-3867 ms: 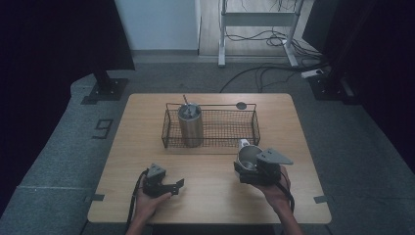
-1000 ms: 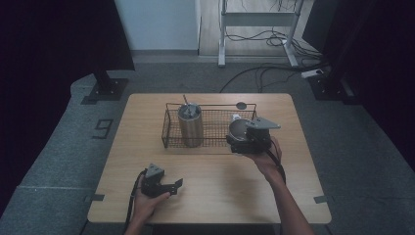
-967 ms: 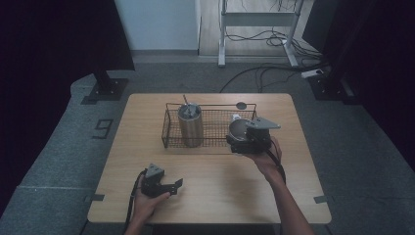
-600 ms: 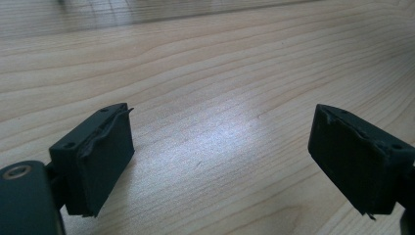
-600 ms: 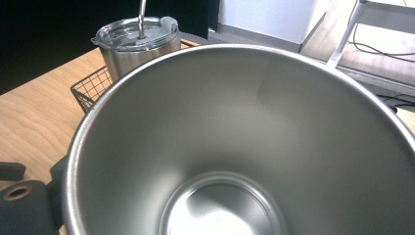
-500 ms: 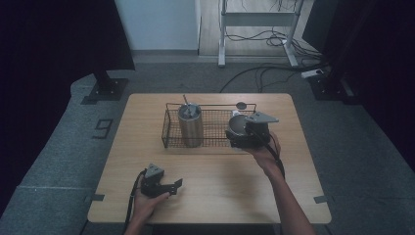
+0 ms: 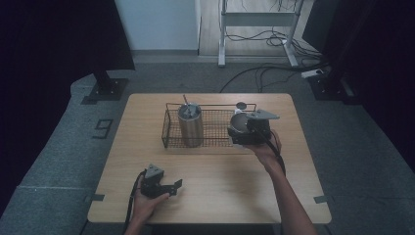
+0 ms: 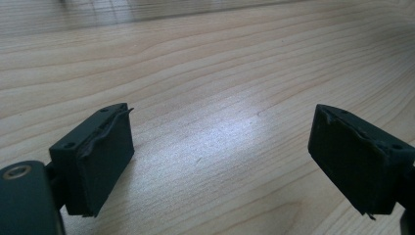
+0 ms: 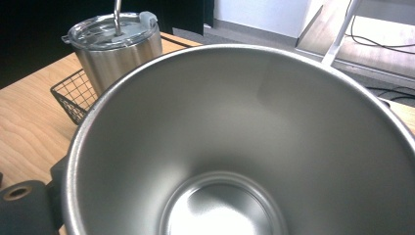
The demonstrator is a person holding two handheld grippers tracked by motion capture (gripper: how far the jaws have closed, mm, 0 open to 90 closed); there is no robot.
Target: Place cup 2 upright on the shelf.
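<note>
The cup (image 7: 239, 123) sat in the right gripper (image 7: 244, 132), over the right end of the basket (image 7: 171, 132). In the right gripper view its open steel mouth (image 9: 235, 147) hid the jaws almost wholly, so their grip on its wall could be judged only from the cup riding with the tool; whether the cup's foot touched the basket's floor could not be told. Left of the cup in the basket stood the lidded tumbler (image 7: 190, 125), upright, its straw (image 9: 117, 14) cut off at the top edge. The right forearm reached forward from the near edge of the table (image 7: 293, 161), hand under the gripper. The left gripper (image 7: 169, 186) rested near that edge, well apart from the basket, jaws wide open over bare wood. Since half a second before, the cup had moved slightly farther over the basket; the left gripper had stayed put.
</note>
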